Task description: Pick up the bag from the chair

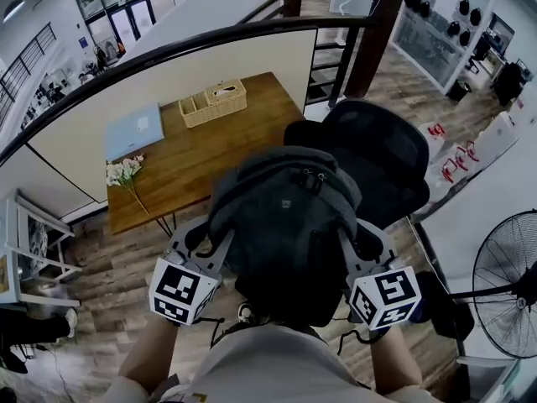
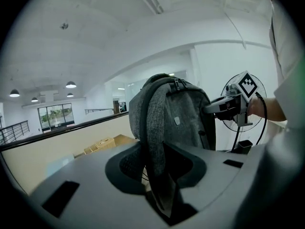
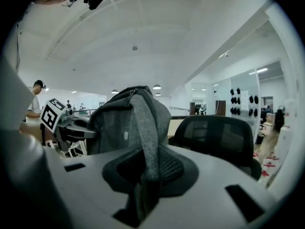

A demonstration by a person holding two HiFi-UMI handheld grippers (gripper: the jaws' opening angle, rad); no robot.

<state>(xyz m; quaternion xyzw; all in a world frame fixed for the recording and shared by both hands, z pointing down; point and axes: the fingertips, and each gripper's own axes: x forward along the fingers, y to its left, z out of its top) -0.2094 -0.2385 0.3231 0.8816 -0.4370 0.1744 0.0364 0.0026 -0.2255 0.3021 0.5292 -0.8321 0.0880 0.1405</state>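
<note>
The bag is a grey backpack (image 1: pixel 285 225), held up in front of me over the black mesh office chair (image 1: pixel 377 154). My left gripper (image 1: pixel 205 240) is shut on one shoulder strap (image 2: pixel 155 166), and my right gripper (image 1: pixel 357 246) is shut on the other strap (image 3: pixel 147 147). In the left gripper view the backpack (image 2: pixel 176 118) hangs upright past the jaws, with the right gripper (image 2: pixel 224 106) at its far side. The right gripper view shows the backpack (image 3: pixel 124 123), the left gripper (image 3: pixel 71 128) beyond it and the chair (image 3: pixel 214 137) to its right. The chair seat is hidden behind the bag.
A wooden table (image 1: pixel 210 154) stands past the chair with a wicker tray (image 1: pixel 214 103), a blue folder (image 1: pixel 134 131) and flowers (image 1: pixel 124 175). A curved black railing (image 1: pixel 210 44) runs behind it. A floor fan (image 1: pixel 508 284) is at right, a white shelf (image 1: pixel 33 242) at left.
</note>
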